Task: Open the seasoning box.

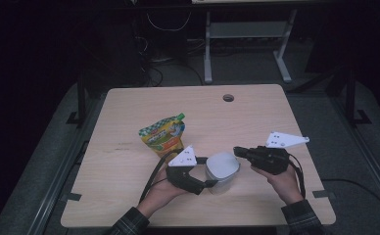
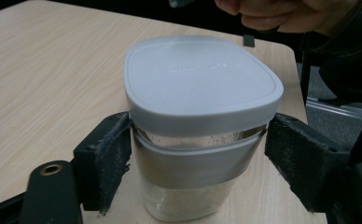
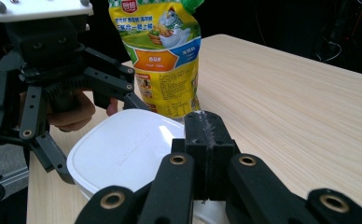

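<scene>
A clear jar [image 1: 222, 169] with a grey-white lid [image 2: 202, 79] and a grey band stands near the table's front middle. My left gripper [image 1: 208, 172] reaches in from the left and straddles it just under the lid. In the left gripper view both pads [image 2: 111, 158] touch the jar's sides. My right gripper [image 1: 237, 151] is shut with nothing between its jaws; its tip [image 3: 209, 135] hovers at the right edge of the lid [image 3: 123, 149]. A yellow and green spouted pouch [image 1: 163, 134] stands upright just behind and left of the jar; the right gripper view also has the pouch [image 3: 170, 56].
The wooden table [image 1: 129, 112] has a round cable hole [image 1: 228, 97] near its far edge. Behind the table, on the dark floor, stand a metal desk frame [image 1: 247, 49] and cables. A hand holds each gripper from the near edge.
</scene>
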Demonstrator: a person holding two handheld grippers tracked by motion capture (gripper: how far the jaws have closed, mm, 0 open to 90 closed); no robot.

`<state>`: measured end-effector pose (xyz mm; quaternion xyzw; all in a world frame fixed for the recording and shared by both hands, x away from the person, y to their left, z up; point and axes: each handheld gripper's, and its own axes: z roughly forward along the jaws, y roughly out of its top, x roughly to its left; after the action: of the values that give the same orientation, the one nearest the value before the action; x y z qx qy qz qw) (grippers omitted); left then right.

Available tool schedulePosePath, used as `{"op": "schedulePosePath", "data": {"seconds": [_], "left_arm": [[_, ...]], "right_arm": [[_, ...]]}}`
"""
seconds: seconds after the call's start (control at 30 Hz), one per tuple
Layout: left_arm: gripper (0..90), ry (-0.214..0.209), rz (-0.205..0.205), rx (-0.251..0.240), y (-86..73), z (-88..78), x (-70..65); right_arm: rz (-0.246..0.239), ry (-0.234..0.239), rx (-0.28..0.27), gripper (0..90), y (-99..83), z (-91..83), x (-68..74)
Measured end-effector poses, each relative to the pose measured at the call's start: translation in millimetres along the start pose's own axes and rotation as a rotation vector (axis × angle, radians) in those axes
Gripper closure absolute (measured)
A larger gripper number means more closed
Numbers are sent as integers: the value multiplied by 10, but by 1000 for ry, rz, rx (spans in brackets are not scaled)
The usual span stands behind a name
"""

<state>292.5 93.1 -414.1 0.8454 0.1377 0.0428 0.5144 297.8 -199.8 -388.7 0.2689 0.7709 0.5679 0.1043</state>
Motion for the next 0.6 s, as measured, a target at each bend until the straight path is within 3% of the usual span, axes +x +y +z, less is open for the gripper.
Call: {"op": "schedulePosePath", "data": {"seconds": [0.6], "left_arm": [[322, 4, -9, -31, 13, -74, 9]], "right_arm": [[-4, -8, 6, 896, -6, -1, -2]]}}
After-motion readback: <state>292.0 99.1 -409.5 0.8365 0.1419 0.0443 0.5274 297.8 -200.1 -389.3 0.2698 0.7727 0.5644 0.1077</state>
